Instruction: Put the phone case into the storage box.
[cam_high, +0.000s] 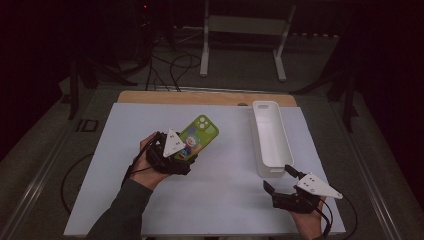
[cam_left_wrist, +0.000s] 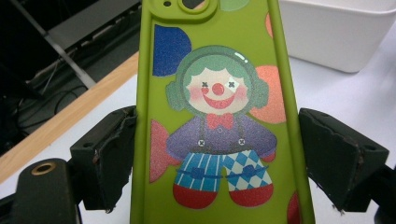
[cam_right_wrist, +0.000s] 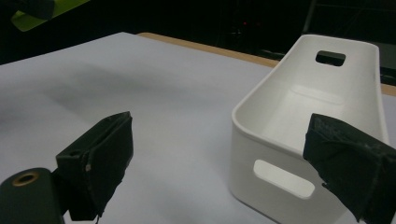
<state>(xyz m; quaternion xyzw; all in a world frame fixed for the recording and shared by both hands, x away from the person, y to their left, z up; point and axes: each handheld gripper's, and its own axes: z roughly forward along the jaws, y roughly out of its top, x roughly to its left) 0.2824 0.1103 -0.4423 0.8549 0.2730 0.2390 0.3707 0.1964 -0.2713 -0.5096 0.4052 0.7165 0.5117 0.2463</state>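
On the table (cam_high: 150, 210): one green phone case (cam_high: 199, 135) with a clown print, left of centre; one white bin (cam_high: 270, 140), right and far. Grippers: two, the left gripper (cam_high: 186, 156) and the right gripper (cam_high: 278, 179).

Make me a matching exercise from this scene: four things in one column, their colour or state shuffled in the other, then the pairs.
1. phone case
2. bin
3. left gripper
4. right gripper

A. white, nothing inside
B. open, nothing between its jaws
C. green with a clown picture
D. closed on the case's long edges

Pairs: 1-C, 2-A, 3-D, 4-B
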